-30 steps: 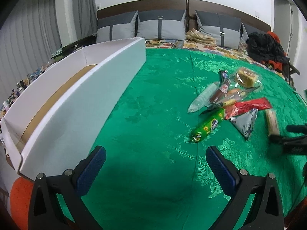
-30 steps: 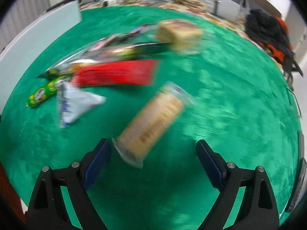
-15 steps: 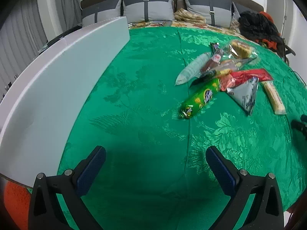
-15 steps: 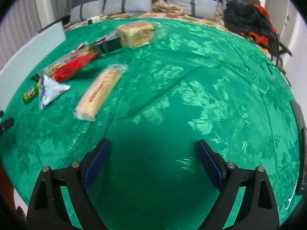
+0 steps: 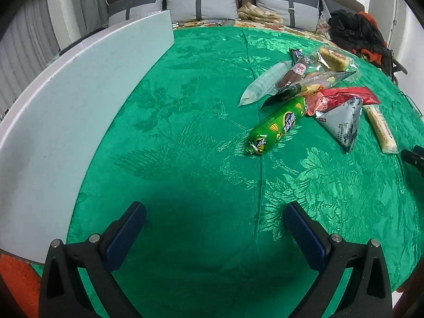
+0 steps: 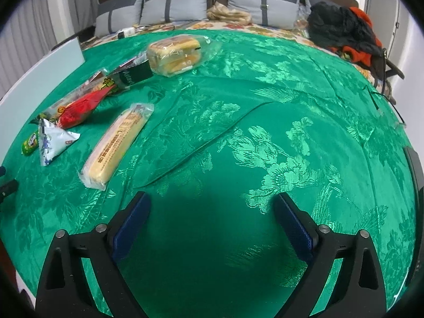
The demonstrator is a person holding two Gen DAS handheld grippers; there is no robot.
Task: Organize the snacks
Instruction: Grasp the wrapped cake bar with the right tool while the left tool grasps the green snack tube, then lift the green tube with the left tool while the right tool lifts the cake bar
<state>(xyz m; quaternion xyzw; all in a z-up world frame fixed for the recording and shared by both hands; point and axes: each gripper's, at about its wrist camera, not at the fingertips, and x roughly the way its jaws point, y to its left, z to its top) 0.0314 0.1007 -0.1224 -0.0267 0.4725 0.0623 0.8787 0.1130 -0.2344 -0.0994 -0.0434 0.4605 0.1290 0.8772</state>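
A heap of snacks lies on the green cloth [image 5: 185,137]: a green tube pack [image 5: 278,127], a white triangular pouch [image 5: 341,122], a red pack [image 5: 341,96], a long biscuit pack [image 5: 380,129] and a bagged bread [image 5: 334,58]. My left gripper [image 5: 216,228] hangs open over bare cloth, short of the green tube. A white box wall [image 5: 79,100] runs along its left. My right gripper [image 6: 212,217] has its jaws opening with nothing between them. The biscuit pack [image 6: 116,143] lies ahead to its left, the bread [image 6: 175,53] farther back.
Grey pillows [image 5: 201,0] line the headboard at the back. A dark and orange clothes pile [image 6: 341,31] sits at the back right. A black object [image 6: 416,164] lies at the cloth's right edge. A fold in the cloth [image 6: 212,137] runs ahead of the right gripper.
The left gripper sank and tipped down, so the box's inside dropped out of view. The right gripper swung right, leaving the biscuit pack that lay between its fingers off to its left.
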